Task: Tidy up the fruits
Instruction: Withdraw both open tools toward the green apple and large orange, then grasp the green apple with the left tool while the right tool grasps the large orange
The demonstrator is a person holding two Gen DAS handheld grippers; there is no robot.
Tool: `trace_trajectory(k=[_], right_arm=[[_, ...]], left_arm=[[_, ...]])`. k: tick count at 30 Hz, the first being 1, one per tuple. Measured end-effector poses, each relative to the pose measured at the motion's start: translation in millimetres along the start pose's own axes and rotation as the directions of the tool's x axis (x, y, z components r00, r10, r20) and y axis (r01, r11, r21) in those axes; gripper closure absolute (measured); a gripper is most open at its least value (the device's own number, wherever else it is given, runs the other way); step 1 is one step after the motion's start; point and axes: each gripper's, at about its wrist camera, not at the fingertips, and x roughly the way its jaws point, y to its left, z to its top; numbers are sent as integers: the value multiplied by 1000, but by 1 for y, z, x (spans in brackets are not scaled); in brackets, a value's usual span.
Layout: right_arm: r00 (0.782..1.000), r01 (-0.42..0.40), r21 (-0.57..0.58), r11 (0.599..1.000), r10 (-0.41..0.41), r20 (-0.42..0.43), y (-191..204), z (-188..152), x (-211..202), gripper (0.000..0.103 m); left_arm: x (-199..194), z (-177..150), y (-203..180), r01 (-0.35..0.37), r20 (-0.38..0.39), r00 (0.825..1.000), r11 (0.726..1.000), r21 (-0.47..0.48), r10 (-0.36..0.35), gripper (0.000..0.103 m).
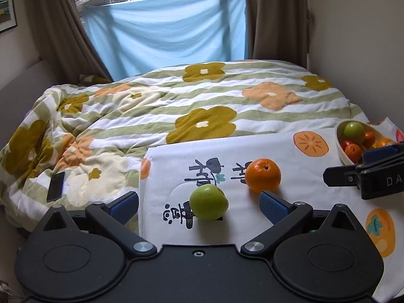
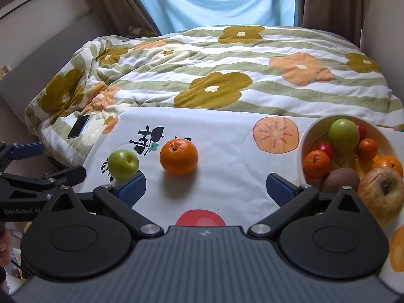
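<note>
A green apple (image 1: 208, 202) and an orange (image 1: 263, 175) lie on a white printed cloth (image 1: 315, 176). My left gripper (image 1: 199, 205) is open, and the apple sits between its fingers without touching the blue pads (image 1: 274, 205). The orange lies just beyond its right finger. In the right wrist view the apple (image 2: 123, 160) and orange (image 2: 179, 156) lie ahead to the left. My right gripper (image 2: 206, 188) is open and empty over the cloth (image 2: 227, 151). A white bowl (image 2: 306, 131) at the right holds several fruits. The bowl (image 1: 339, 149) also shows at the right edge.
The cloth lies on a bed with a flowered quilt (image 1: 176, 101). A dark phone (image 1: 56, 186) rests on the quilt at the left. Curtains (image 1: 275, 17) and a blue sheet (image 1: 166, 32) hang behind the bed. A large apple (image 2: 381, 193) sits beside the bowl.
</note>
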Motion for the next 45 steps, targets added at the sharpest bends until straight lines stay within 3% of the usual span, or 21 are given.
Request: trace_trajectory(k=[5, 12, 17, 21, 23, 33, 45], right_arm=[[1000, 23, 54, 998, -23, -6, 11, -2, 29, 0], [998, 67, 69, 995, -66, -5, 25, 0, 65, 0], [996, 86, 70, 994, -85, -12, 31, 2, 85, 0], [996, 86, 70, 994, -85, -12, 37, 3, 94, 0], [996, 85, 69, 994, -84, -13, 40, 3, 99, 0], [996, 83, 60, 995, -81, -30, 49, 6, 115, 0], [996, 87, 55, 995, -85, -40, 58, 5, 125, 11]], left_arm=[[41, -5, 8, 80, -38, 996, 994, 79, -78, 7], [85, -11, 11, 148, -77, 988, 976, 159, -137, 8], [104, -16, 13, 197, -115, 977, 962, 191, -177, 28], [105, -17, 17, 227, -112, 972, 956, 187, -209, 34], [103, -17, 17, 247, -109, 967, 950, 189, -229, 42], [100, -18, 21, 248, -116, 967, 948, 198, -229, 43], [93, -27, 34, 223, -124, 971, 960, 169, -204, 43]])
